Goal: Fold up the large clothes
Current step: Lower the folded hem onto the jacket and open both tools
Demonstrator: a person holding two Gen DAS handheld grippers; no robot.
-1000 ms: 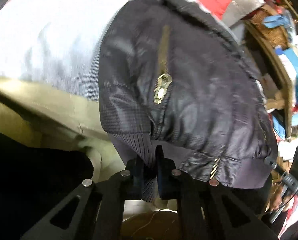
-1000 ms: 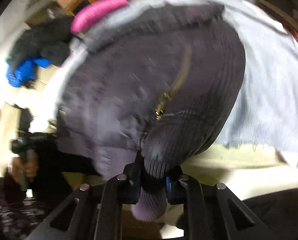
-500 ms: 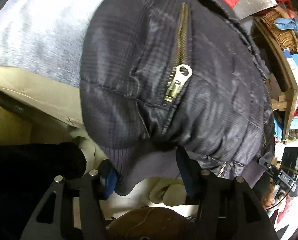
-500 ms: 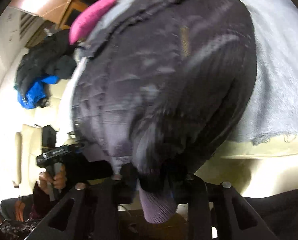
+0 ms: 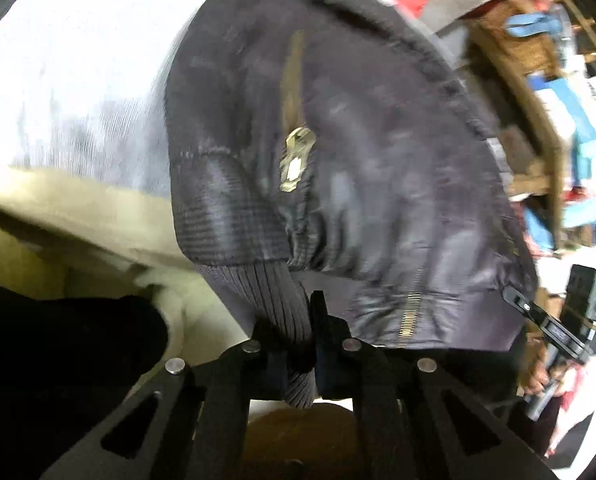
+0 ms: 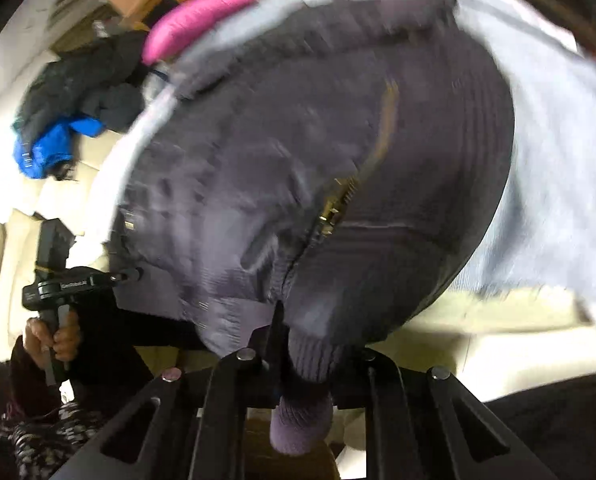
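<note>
Both grippers (image 5: 311, 344) (image 6: 305, 360) angled down, jaws pinching jacket (image 5: 377, 160) cuffs.

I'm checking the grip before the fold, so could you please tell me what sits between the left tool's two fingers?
In the left wrist view, the dark padded jacket's ribbed knit cuff is pinched between the shut left tool.

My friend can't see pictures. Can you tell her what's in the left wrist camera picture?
The left gripper is shut on the ribbed knit hem of a dark padded jacket, which fills most of the blurry view. The jacket has a brass zipper pull and lies over a pale grey cloth.
</note>
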